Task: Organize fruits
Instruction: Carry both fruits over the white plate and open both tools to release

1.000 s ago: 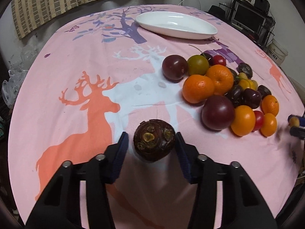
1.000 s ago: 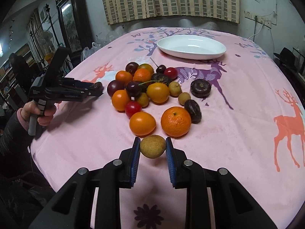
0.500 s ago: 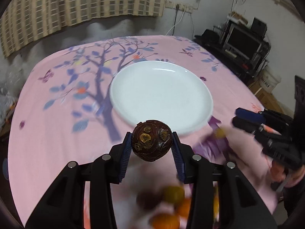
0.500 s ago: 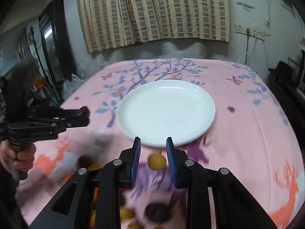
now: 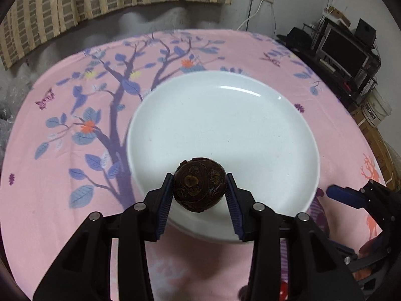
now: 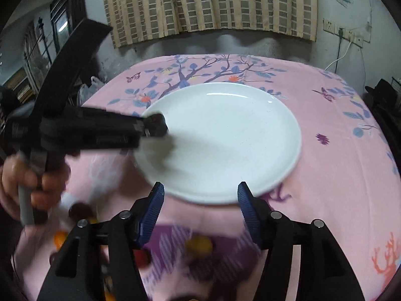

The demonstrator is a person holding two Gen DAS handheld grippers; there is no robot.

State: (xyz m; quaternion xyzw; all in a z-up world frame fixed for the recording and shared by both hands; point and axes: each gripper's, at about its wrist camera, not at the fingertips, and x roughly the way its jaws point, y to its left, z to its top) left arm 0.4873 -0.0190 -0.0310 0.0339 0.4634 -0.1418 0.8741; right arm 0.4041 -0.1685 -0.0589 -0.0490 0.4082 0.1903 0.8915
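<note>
My left gripper (image 5: pixel 200 188) is shut on a dark brown round fruit (image 5: pixel 199 185) and holds it over the near rim of the white plate (image 5: pixel 225 125). In the right wrist view the left gripper (image 6: pixel 155 124) shows over the plate's left edge (image 6: pixel 225 138). My right gripper (image 6: pixel 200 195) is open and empty, short of the plate's near rim. A small yellow fruit (image 6: pixel 198 246) lies blurred on the cloth below its jaws. The right gripper shows at the right edge of the left wrist view (image 5: pixel 345 195).
A pink tablecloth (image 5: pixel 62 200) with tree and deer prints covers the table. Blurred orange, red and dark fruits (image 6: pixel 80 210) lie at the lower left of the right wrist view. A shelf with a monitor (image 5: pixel 345 52) stands beyond the table's right side.
The right gripper has opened and the yellow fruit has dropped from it onto the cloth. Both grippers have moved closer to the plate. The left one still holds the dark fruit.
</note>
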